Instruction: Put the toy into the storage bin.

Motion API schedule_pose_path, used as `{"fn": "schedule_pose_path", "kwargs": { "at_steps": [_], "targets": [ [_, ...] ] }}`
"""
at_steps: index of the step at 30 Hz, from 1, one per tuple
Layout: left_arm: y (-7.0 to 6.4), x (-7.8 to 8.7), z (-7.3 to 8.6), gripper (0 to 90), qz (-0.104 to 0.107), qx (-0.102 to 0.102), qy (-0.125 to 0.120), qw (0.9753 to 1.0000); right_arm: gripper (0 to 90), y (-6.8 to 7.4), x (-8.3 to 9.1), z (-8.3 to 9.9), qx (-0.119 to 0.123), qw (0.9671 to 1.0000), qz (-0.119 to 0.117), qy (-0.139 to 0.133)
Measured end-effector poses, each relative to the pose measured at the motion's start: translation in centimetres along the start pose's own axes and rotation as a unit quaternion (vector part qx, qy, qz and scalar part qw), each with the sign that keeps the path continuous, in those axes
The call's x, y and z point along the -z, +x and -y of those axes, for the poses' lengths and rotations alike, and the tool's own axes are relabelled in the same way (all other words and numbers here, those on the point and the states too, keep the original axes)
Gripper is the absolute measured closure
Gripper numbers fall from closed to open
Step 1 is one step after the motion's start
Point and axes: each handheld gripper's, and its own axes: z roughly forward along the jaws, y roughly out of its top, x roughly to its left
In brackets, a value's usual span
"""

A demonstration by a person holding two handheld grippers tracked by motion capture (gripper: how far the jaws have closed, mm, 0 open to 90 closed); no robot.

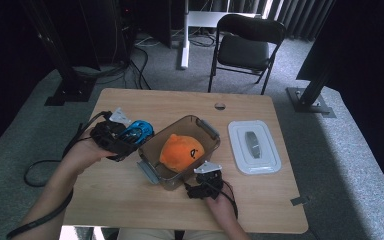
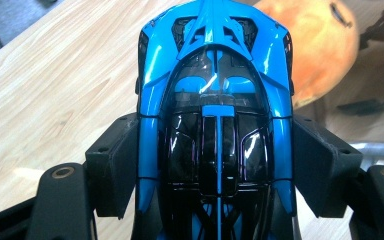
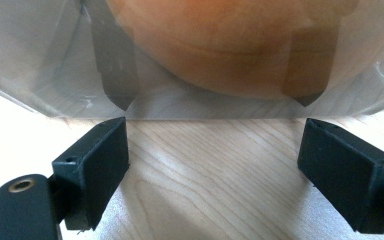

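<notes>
Two grippers are at work around one clear box. The left gripper (image 1: 125, 142) is clenched on a blue toy car (image 2: 215, 125), its jaws pressed against the car's two sides about halfway along, so the nose points away from the hand and toward the box. That grip at the middle probably keeps the car balanced while it is carried. In the high view the car (image 1: 139, 131) hangs just left of the box (image 1: 152, 172), near its left wall and above the table (image 1: 130, 200), not yet inside.

The right gripper (image 1: 203, 186) sits at the near side of the box with its jaws spread wide and nothing between them; in its own view the pads rest low on the table right in front of the clear wall (image 3: 40, 70). It looks placed there to steady the box or stop it sliding. An orange plush toy (image 1: 181, 152) already lies inside, leaving room on the left. The white lid (image 1: 254, 146) lies flat to the right, well apart, so the opening is free.
</notes>
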Motion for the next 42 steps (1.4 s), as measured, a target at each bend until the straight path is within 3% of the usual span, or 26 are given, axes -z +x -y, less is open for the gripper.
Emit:
{"fn": "schedule_pose_path", "kwargs": {
  "at_steps": [1, 8, 21, 30, 42],
  "targets": [
    [-0.2, -0.4, -0.7, 28.9, 0.009, -0.005, -0.001, 0.9999, 12.6, 0.0, 0.0, 0.1, -0.001, 1.0, 0.0, 0.0],
    [-0.8, -1.7, -2.6, 28.9, 0.019, -0.02, 0.005, 0.9996, 12.6, -0.1, 0.1, 0.2, -0.003, 1.0, -0.004, -0.004],
    [-1.9, -5.0, -5.8, 28.9, 0.051, -0.027, 0.009, 0.9983, 12.6, -0.2, 0.2, 0.2, -0.005, 0.9999, -0.009, -0.006],
    [-2.6, -7.3, -6.7, 28.9, 0.068, -0.034, 0.02, 0.9969, 12.6, -0.3, 0.2, 0.3, -0.006, 0.9999, -0.014, -0.007],
    [-2.9, -10.0, -6.8, 28.9, 0.083, -0.039, 0.038, 0.995, 12.6, -0.4, 0.3, 0.3, -0.005, 0.9998, -0.016, -0.008]
  ]
}}
